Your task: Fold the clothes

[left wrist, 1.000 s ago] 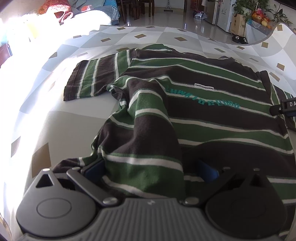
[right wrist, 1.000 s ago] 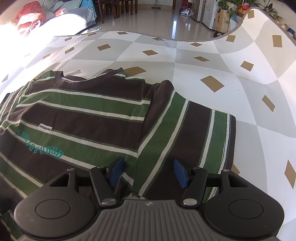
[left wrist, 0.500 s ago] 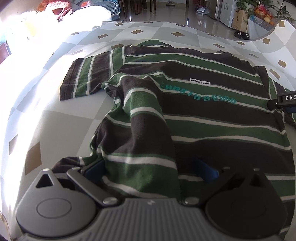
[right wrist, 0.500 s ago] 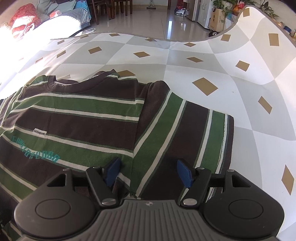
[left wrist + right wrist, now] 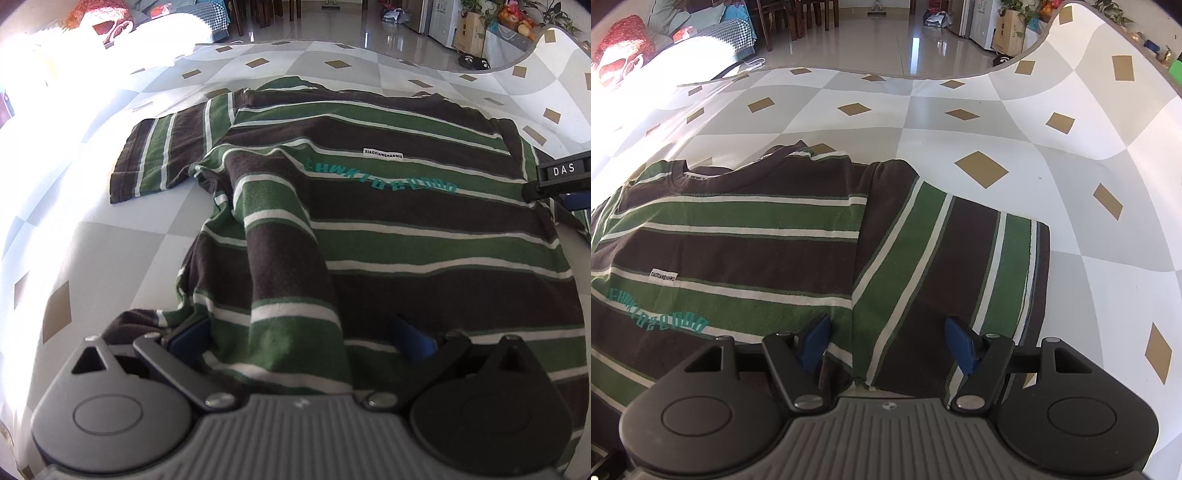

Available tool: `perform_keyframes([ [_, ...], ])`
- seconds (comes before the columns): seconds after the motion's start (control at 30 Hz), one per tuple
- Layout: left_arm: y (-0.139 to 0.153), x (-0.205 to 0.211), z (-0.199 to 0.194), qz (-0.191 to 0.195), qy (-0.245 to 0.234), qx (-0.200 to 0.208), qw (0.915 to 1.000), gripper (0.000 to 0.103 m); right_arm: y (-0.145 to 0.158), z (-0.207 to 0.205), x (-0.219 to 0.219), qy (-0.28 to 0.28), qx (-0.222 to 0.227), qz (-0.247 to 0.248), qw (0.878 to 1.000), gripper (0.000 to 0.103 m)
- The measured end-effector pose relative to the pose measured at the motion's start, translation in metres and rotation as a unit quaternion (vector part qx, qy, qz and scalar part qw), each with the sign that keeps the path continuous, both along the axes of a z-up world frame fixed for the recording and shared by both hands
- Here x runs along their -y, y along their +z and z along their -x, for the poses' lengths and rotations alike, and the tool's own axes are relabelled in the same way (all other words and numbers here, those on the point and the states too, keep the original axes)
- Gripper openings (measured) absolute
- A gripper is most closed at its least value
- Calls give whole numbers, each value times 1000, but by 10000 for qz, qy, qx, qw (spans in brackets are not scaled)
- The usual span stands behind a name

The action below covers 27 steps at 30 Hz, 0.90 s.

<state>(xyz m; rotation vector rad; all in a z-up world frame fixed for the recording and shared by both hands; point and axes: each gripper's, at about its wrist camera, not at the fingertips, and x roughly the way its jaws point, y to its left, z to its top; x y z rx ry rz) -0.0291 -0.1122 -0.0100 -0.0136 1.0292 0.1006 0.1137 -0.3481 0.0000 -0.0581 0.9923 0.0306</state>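
A brown, green and white striped T-shirt (image 5: pixel 406 221) lies face up on the checked table cover, collar at the far side. Its left sleeve (image 5: pixel 166 155) is spread flat. A raised fold of its left side runs down between the fingers of my left gripper (image 5: pixel 299 336), whose jaws stand wide apart; cloth drapes over the left pad (image 5: pixel 188 332). My right gripper (image 5: pixel 890 343) is open above the armpit seam, where the right sleeve (image 5: pixel 953 258) meets the body (image 5: pixel 757 240); its blue pads do not press the cloth. The right gripper's tip (image 5: pixel 561 177) also shows at the left view's right edge.
The white and grey checked cover (image 5: pixel 960 122) with tan diamonds reaches well past the shirt on the far and right sides. Beyond the table edge lie a shiny tiled floor (image 5: pixel 886 40), chairs, and a sunlit heap of cloth (image 5: pixel 110 26) at the far left.
The right gripper's jaws have spread a little wider over the sleeve seam. The left gripper and the fold between its fingers look the same.
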Motion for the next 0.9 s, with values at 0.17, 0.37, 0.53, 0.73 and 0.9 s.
perform_keyframes([
  [0.17, 0, 0, 0, 4, 12, -11, 10000, 103, 10, 1, 12, -241, 210, -298, 9990, 65],
  [0.37, 0, -1, -1, 28, 8, -34, 10000, 103, 7, -4, 29, -766, 174, -108, 9968, 65],
  [0.53, -1, -1, -2, 25, 15, -43, 10000, 103, -2, -6, 33, -792, 65, 242, 9965, 65],
  [0.73, -1, -3, -2, 31, -27, -81, 10000, 103, -4, -8, 48, -985, 173, 344, 9944, 66],
  [0.9, -1, -7, 1, 34, -88, -71, 9999, 103, -5, -11, 71, -1466, 240, 381, 9882, 67],
])
